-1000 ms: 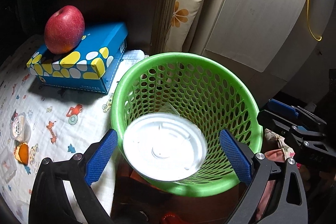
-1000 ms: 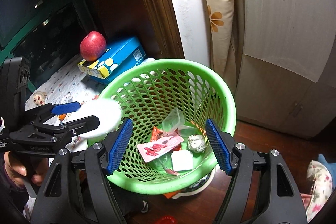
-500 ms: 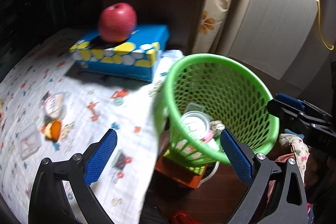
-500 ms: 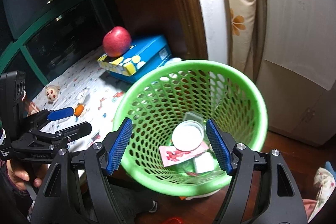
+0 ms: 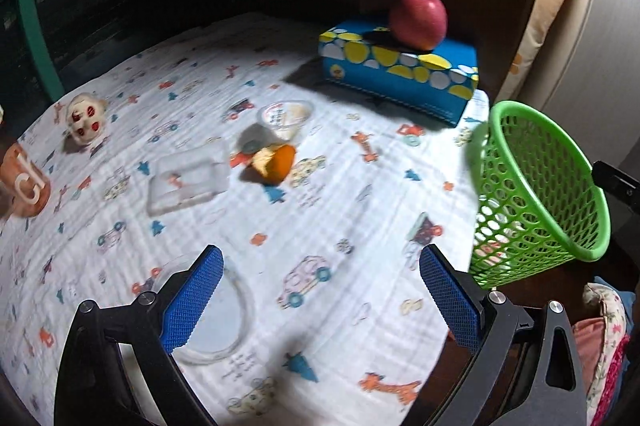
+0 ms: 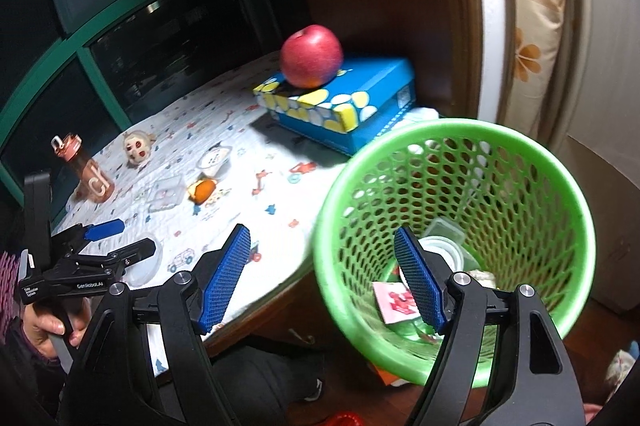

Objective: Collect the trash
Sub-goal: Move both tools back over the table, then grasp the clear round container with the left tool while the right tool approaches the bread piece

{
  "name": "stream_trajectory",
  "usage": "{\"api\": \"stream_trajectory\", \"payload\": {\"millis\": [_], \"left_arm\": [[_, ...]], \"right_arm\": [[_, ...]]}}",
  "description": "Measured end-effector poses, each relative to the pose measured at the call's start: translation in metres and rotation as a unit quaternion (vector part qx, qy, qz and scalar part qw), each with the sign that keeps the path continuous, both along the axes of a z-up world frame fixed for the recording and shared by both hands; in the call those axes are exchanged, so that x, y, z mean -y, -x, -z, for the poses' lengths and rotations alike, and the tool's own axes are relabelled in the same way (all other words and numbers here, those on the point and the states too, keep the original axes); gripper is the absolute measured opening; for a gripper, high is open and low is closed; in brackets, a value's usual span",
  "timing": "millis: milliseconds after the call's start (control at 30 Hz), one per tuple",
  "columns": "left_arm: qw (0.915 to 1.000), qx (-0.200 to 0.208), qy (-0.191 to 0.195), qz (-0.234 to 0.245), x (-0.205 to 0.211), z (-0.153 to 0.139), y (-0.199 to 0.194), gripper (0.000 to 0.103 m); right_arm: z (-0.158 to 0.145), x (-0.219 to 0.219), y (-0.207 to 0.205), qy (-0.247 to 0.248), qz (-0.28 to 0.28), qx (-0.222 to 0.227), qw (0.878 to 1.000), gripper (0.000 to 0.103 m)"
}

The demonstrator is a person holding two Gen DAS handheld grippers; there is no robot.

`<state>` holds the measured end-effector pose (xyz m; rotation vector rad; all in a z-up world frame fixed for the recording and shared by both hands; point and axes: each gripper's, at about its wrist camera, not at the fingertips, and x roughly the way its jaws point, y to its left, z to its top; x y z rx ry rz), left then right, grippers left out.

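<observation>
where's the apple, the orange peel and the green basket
apple [image 5: 418, 19]: left wrist view, middle of its red skin
orange peel [image 5: 276, 162]: left wrist view, orange outer side
green basket [image 6: 496, 138]: right wrist view, far rim

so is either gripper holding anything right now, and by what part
Nothing is held. The left gripper is open over the tablecloth, and the right gripper is open and empty above the basket rim.
</observation>
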<state>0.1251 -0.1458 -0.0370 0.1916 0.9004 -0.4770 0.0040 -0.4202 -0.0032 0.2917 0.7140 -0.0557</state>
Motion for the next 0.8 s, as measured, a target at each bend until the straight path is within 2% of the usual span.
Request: {"api": "stream_trajectory", "payload": {"millis": [300,433,800], "left_arm": [[0.9982,-0.035,-0.023,-0.043,-0.06,0.034,-0.009,0.095],[0.9972,-0.046,-0.033,-0.05,-0.068,0.048,-0.011,0.095],[0.9957,-0.067,-0.026,-0.058,-0.076,0.067,-0.021,0.095]], "right_arm": [[0.001,-0.042,-0.023,0.001,-0.045,-0.005,0.999,0.075],[0.003,-0.059,-0.033,0.004,-0.063,-0.01,0.998,0.077],[0.013,-0.089,-0.051,0.008,-0.092,-0.028,0.995,0.08]]}}
